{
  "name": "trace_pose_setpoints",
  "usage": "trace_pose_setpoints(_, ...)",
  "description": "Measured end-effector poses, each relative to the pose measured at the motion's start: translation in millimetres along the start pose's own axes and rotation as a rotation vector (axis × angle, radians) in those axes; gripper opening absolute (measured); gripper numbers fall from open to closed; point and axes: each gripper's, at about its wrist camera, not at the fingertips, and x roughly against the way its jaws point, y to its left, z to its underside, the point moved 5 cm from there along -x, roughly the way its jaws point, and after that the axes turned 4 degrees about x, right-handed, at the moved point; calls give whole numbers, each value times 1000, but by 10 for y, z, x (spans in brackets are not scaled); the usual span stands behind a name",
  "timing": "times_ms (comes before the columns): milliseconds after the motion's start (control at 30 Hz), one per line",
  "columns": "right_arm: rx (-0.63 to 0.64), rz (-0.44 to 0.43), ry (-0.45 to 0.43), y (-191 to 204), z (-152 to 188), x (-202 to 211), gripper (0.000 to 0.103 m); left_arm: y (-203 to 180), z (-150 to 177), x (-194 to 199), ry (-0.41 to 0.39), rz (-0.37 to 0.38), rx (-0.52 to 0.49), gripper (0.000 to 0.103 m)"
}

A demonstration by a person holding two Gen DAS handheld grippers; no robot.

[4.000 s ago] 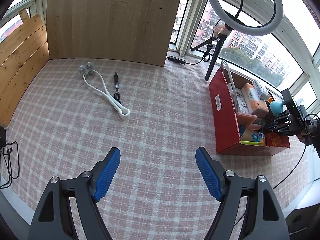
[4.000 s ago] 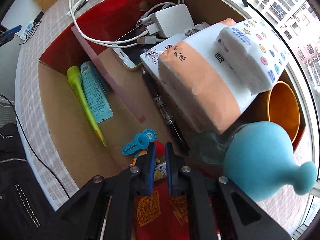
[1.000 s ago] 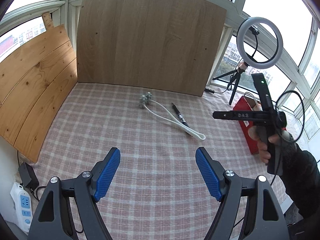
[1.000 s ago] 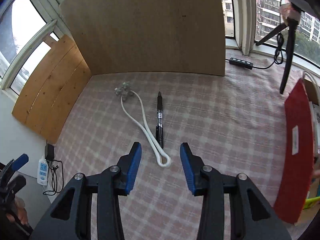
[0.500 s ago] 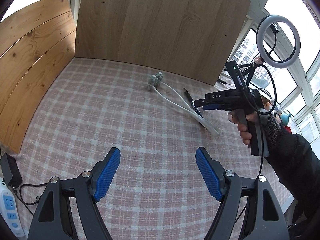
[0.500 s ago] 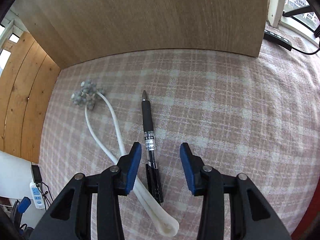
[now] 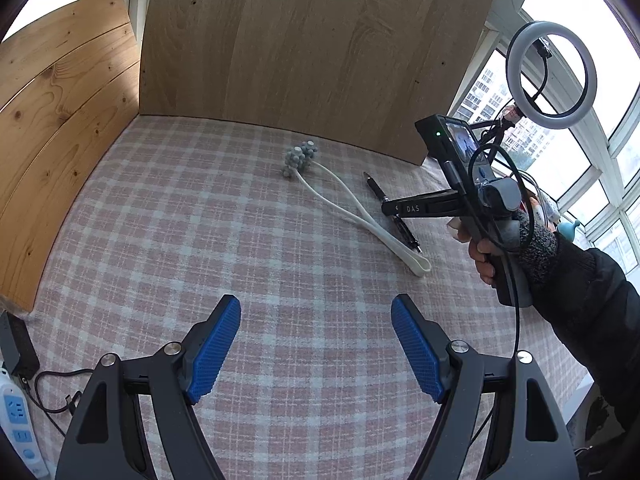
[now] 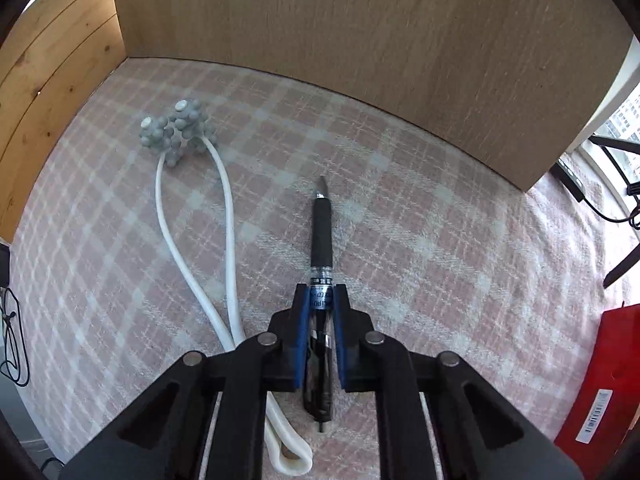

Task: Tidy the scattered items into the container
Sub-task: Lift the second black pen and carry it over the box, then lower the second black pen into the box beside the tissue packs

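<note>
A black pen [image 8: 322, 236] lies on the checked cloth, tip pointing away. My right gripper [image 8: 321, 300] is shut on the pen's clear barrel, blue pads pressing both sides; the pen rests on the cloth. In the left wrist view the right gripper [image 7: 394, 209] sits over the pen [image 7: 375, 187]. A white looped massager with grey knobbed balls [image 8: 176, 130] lies just left of the pen; it also shows in the left wrist view [image 7: 300, 158]. My left gripper [image 7: 316, 344] is open and empty above the near cloth. The red container's corner [image 8: 600, 376] shows at the right.
Wooden boards [image 7: 312, 48] wall the back and left [image 7: 52, 128]. A ring light on a tripod [image 7: 551, 70] stands at the right by the window. A power strip and cables [image 7: 16, 412] lie off the cloth's left edge.
My right gripper has moved down onto the pen and closed on its barrel; half a second ago its jaws were open above it. My left gripper stays open.
</note>
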Motion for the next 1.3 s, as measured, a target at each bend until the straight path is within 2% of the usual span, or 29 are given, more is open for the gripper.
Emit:
trace_pose_setpoints(100,-53,-29,-50,-111,52,186,11,-9,0,57,-9,-10,-1,76)
trace_pose_setpoints(200,-92,-93,-106,-208,100,448,11,-45,13,122,-17,-22,-7,76)
trace_pose_setpoints(333,-86,-195,-163,-279,214,897,11,-132,57,240,-30,-36,-18,76)
trace_pose_setpoints(467,-81,-243,-195,-434,364,1250,11,-205,150,371,-43,-46,-15,76)
trace_pose_setpoints(533,-106,-319,-211,-490,437,1402,11,-232,203,444,-50,-53,-10,76)
trace_pose_setpoints(633,-44,-330,-224,-581,649,1707,11,-263,273,552,-63,-64,-1,76)
trace_pose_setpoints(700,25,-306,-211,-677,792,1892,11,-279,302,592,-68,-75,6,76)
trace_pose_setpoints(800,156,-215,-179,-968,931,2086,11,-403,342,565,-66,-83,17,76)
trace_pose_setpoints(900,242,-129,-170,-1417,1239,2426,11,-569,384,509,-61,-86,28,76)
trace_pose_setpoints(1000,271,-41,-147,-1878,1484,2608,11,-788,417,446,-56,-78,35,76)
trace_pose_setpoints(1133,321,54,-77,-2443,1752,2558,11,-1217,448,386,-57,-48,30,76)
trace_pose_setpoints(1233,409,105,-45,-2703,1888,2461,11,-1525,469,360,-61,-37,26,76)
trace_pose_setpoints(1300,452,108,-24,-2831,1929,2380,11,-1694,479,342,-59,-34,29,76)
